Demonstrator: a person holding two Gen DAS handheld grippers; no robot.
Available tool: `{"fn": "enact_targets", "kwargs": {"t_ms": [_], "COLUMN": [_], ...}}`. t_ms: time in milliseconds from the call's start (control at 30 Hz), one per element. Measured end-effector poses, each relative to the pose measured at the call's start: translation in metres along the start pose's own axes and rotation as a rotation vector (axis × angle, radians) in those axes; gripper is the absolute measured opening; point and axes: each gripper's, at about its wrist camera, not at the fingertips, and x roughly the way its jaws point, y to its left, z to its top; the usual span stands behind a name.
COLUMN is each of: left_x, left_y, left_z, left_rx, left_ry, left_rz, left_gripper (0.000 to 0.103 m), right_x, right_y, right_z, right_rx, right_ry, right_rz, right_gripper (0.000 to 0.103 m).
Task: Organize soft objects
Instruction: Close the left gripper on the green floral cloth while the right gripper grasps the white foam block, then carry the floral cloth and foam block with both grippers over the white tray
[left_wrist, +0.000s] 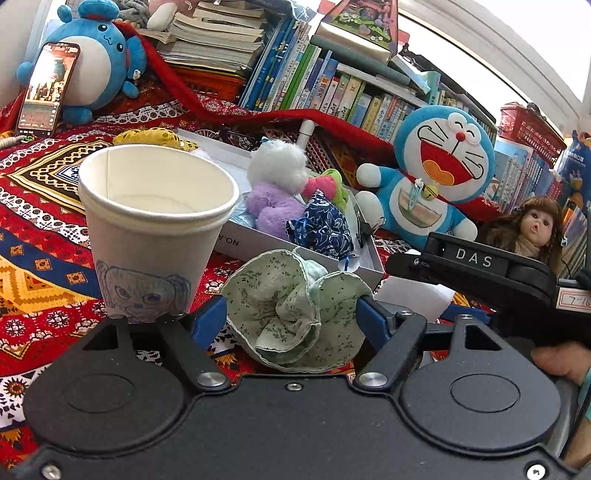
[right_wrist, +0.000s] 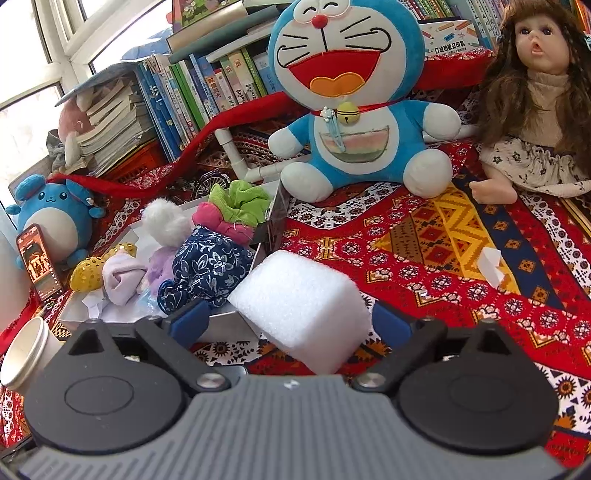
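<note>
A: The left tool (left_wrist: 291, 319) pinches the bunched green cloth (left_wrist: 295, 314) just above the bench; limp and light, it is best gripped at the gathered middle.

B: The right tool (right_wrist: 290, 319) clamps the white foam block (right_wrist: 301, 306) beside the box (right_wrist: 229, 321); squashy, so a gentle mid-face squeeze seems wise.

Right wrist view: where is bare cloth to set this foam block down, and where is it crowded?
Free: the red patterned tablecloth right of the white foam block, bordered by the blue Doraemon plush, the long-haired doll and a small white paper scrap. Crowded: the white shallow box on the left, filled with soft items.
</note>
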Motion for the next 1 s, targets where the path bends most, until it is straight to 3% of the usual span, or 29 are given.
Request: {"fn": "enact_targets", "kwargs": {"t_ms": [100,200,367,1000], "left_x": [0.0,0.001,-0.004,-0.042], "left_y": [0.0,0.0,-0.004,-0.021], "left_z": [-0.001,-0.003,-0.004,0.002], "left_rx": [0.003,0.007,0.047,0.166], "left_ry": [0.012,0.034,0.027,-0.072], "left_rz": [-0.015,-0.026,-0.037,-0.131], "left_gripper": [0.047,0.031,0.017,0.012], "right_x": [-0.001,-0.004,-0.011,-0.042], "right_y": [0.0,0.002,0.006,0.011], "right_z": [-0.001,-0.002,-0.003,-0.001], "right_rx": [0.008,-0.007,-0.033,-0.031], "right_ry": [-0.004,-0.015,-0.035,-0.11], "right_rz": [0.0,0.003,0.01,0.032], "right_gripper": [0.081,0.079,0.078,0.078]}}
